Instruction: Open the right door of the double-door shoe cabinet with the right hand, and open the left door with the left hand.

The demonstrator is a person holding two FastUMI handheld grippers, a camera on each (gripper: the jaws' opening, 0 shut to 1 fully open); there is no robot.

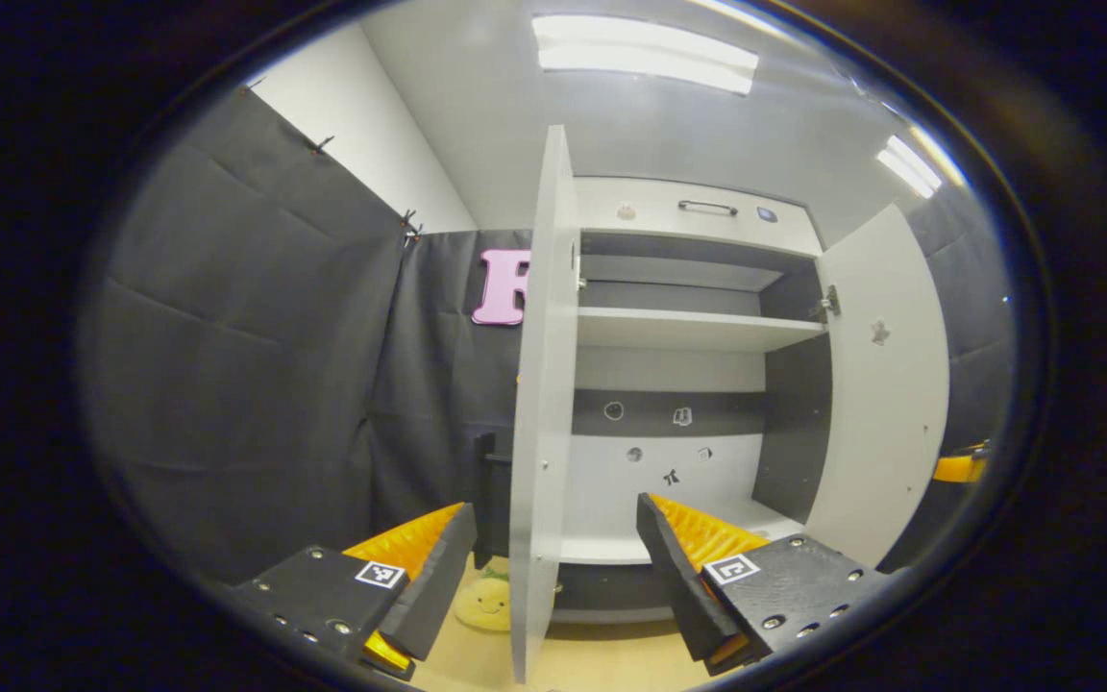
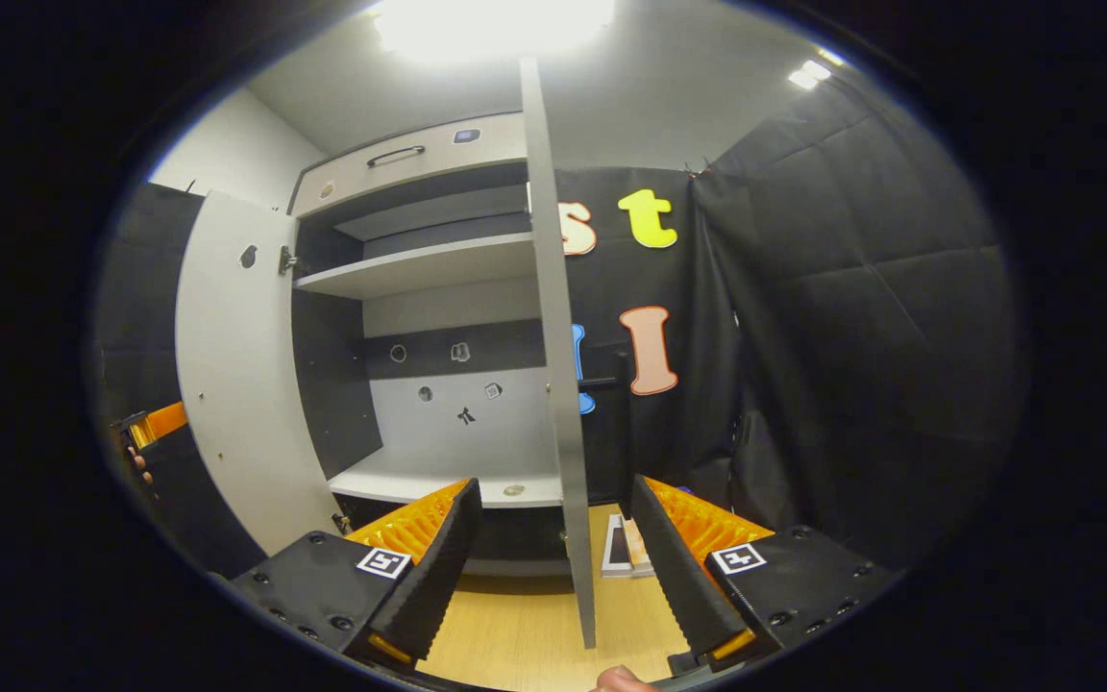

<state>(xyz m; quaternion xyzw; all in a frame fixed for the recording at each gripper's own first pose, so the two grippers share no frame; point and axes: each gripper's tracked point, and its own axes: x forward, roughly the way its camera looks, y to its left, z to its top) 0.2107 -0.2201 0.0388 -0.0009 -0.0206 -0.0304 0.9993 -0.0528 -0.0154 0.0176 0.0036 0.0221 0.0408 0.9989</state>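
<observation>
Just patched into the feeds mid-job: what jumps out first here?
Both doors of the shoe cabinet stand wide open, baring empty shelves. In the left gripper view the left door stands edge-on between the open left gripper; in the right gripper view the right door does so between the open right gripper.

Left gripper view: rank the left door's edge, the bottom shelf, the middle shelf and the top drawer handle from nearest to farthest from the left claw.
1. Left door: edge-on between the left claw's open fingers.
2. Bottom shelf: low, just behind the right finger.
3. Middle shelf: higher up, inside the cabinet.
4. Drawer handle: at the cabinet's top.
</observation>
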